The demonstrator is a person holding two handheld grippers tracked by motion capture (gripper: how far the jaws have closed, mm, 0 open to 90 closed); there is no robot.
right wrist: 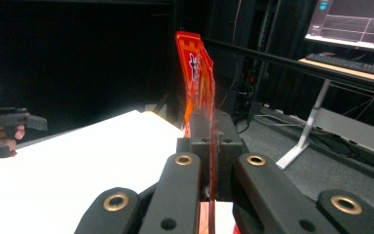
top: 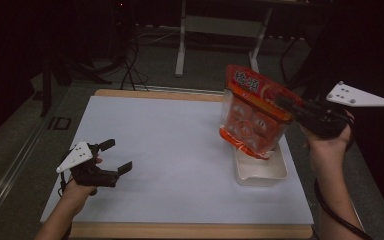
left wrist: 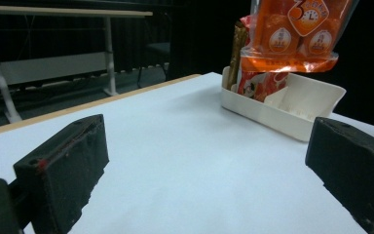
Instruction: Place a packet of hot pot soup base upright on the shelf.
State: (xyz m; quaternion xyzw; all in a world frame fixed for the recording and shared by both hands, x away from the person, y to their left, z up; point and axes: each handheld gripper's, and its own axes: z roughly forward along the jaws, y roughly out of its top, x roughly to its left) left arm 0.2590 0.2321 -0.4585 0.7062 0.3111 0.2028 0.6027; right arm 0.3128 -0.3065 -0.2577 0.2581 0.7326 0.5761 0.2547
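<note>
The right hand-held gripper (top: 291,111) is clenched on the upper edge of the orange snack bag (top: 252,112); in the right gripper view the two jaws meet on the thin orange film (right wrist: 200,83), which stands edge-on straight ahead of them. The bag hangs from this grip, clear of the bench (top: 170,150), with its long axis running down and a little toward the left hand; its lower corner is just above, perhaps touching, the near part of the white tray (top: 260,172). So the tray lies below the right hand-held gripper and slightly to its inner side; the coming move, as I judge it, depends on this, either a lift further away or a lowering into the tray.

The left hand-held gripper (top: 114,156) is released, its jaws wide apart with nothing between them; it is low over the bench, well apart from the bag. From it, the tray (left wrist: 292,109) and the hanging bag (left wrist: 292,36) are ahead and to the right, with bare bench between; other packets stand inside the tray (left wrist: 253,83). The right hand is clearly the nearer one.
</note>
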